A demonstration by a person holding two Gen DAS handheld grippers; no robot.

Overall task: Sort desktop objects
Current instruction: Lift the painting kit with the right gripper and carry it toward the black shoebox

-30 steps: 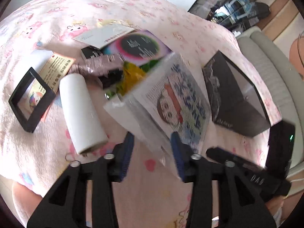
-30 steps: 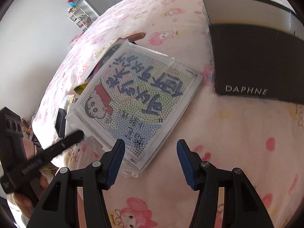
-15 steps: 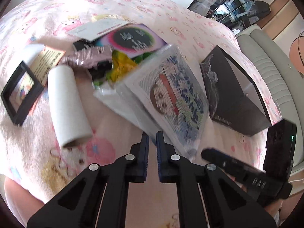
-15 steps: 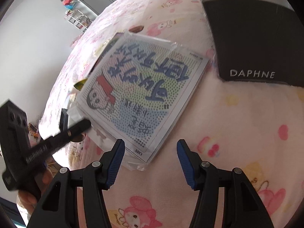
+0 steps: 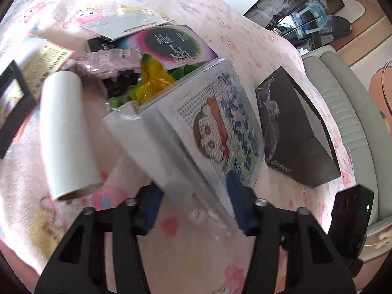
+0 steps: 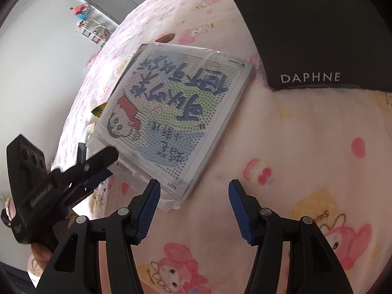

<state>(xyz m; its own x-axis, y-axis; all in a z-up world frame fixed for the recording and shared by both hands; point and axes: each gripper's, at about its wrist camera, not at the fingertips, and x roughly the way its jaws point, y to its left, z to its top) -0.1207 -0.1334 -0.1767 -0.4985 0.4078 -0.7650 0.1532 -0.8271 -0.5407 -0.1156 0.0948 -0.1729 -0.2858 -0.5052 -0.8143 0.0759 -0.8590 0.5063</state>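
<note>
A flat cartoon bead-art kit in a clear plastic wrap [image 5: 215, 132] lies tilted on the pink blanket, its far edge propped on a pile of items. It also shows in the right wrist view [image 6: 171, 122]. My left gripper [image 5: 193, 203] is open, its blue pads on either side of the kit's near corner; I cannot tell if they touch it. The left gripper [image 6: 73, 176] shows at the kit's left corner in the right wrist view. My right gripper [image 6: 194, 210] is open and empty, just short of the kit's near edge.
A black DAPHNE box [image 6: 311, 36] lies right of the kit, also in the left wrist view [image 5: 294, 132]. A white paper roll [image 5: 66, 134], a black frame [image 5: 12, 103], a pink-black booklet [image 5: 169, 44], a yellow-green wrapper [image 5: 152, 78] and cards lie left and behind.
My left gripper was shut half a second ago; it has opened and moved forward around the kit's near corner. The right gripper has stayed open, with the kit slightly closer.
</note>
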